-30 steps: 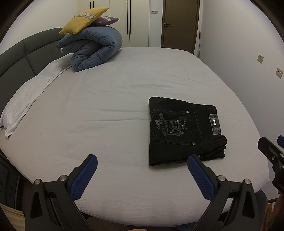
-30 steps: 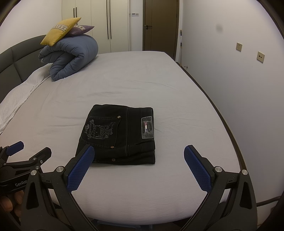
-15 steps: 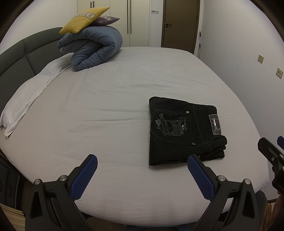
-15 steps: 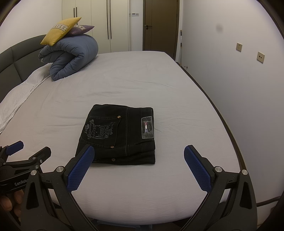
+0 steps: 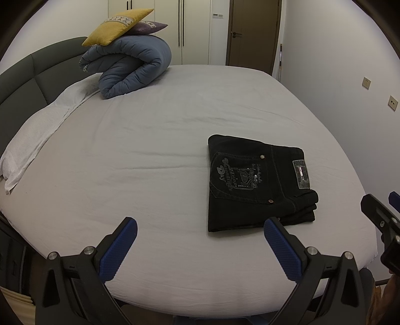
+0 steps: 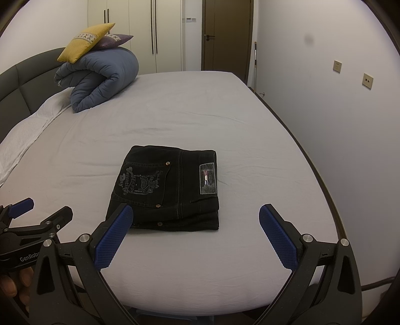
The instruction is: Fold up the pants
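Black pants (image 5: 255, 183) lie folded into a compact rectangle on the grey bed sheet (image 5: 150, 155), back pocket and waist label facing up. They also show in the right wrist view (image 6: 167, 188). My left gripper (image 5: 200, 240) is open and empty, held near the bed's front edge, left of and nearer than the pants. My right gripper (image 6: 196, 230) is open and empty, just in front of the pants, not touching them. The right gripper's tip shows at the right edge of the left wrist view (image 5: 380, 217).
A rolled blue duvet (image 5: 130, 70) with a yellow cushion (image 5: 117, 23) and a purple one sits at the bed's far left. A white towel (image 5: 40, 140) lies along the dark headboard (image 5: 30, 75). A wall (image 6: 337, 112) runs close along the bed's right side.
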Motion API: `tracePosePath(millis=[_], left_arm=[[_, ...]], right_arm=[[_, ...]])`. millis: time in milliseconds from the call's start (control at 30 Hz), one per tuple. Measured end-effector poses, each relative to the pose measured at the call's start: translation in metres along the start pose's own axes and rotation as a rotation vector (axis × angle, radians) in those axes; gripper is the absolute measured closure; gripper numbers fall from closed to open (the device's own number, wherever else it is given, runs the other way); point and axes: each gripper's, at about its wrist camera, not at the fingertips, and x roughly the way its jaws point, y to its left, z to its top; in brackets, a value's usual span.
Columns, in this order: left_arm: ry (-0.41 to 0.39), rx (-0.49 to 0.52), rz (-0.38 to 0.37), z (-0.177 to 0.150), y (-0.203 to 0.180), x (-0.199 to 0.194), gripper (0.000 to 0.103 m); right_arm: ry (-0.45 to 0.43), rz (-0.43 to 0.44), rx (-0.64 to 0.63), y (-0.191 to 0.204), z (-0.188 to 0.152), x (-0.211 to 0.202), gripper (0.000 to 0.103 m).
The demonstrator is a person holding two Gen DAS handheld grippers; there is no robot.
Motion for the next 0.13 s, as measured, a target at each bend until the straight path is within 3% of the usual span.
tracePosePath(millis=[133], left_arm=[[-0.001,-0.007,-0.004,-0.0007,0.0014,0.0002,0.0]], right_arm=[[0.004,0.001,-0.001,-0.0031,0.0004,0.0035,0.0]])
